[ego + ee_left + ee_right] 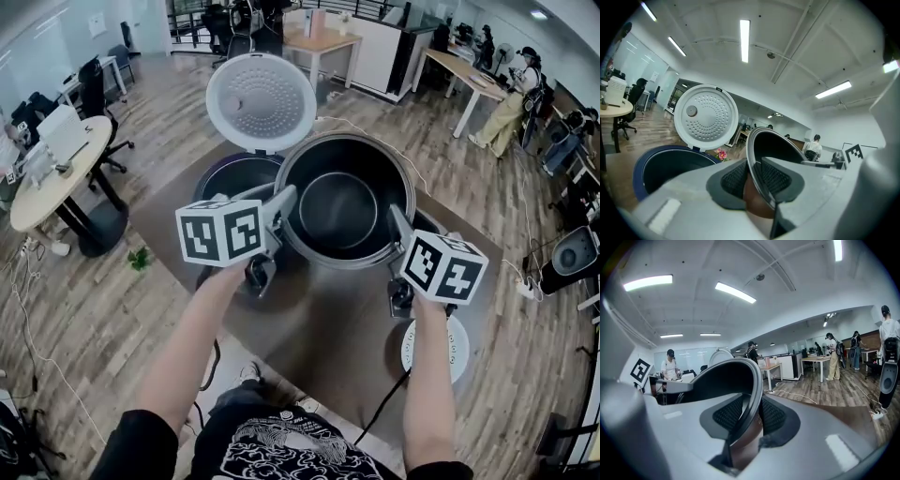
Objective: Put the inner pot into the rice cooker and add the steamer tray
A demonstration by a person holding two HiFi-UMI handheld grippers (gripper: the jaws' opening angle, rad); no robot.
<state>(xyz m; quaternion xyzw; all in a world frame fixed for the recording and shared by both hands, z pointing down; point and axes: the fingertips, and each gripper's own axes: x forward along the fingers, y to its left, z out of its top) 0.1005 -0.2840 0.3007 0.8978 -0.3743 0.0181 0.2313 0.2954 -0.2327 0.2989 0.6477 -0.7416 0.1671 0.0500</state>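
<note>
Pot-loading step: left hand-held gripper [287, 202] and right hand-held gripper [397, 225] each clamp the inner pot [339, 212] rim. Next: centre it over the open rice cooker [232, 174], then lower.

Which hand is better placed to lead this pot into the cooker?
Left. The left gripper, clamped on the rim of the inner pot, sits right beside the open rice cooker; the right gripper holds the opposite rim, farther away. Both likely must move together.

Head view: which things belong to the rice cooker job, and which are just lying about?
Job: dark metal inner pot, dark blue rice cooker with open white lid, white round steamer tray.
Lying about: small green floor plant, round wooden side table.
</note>
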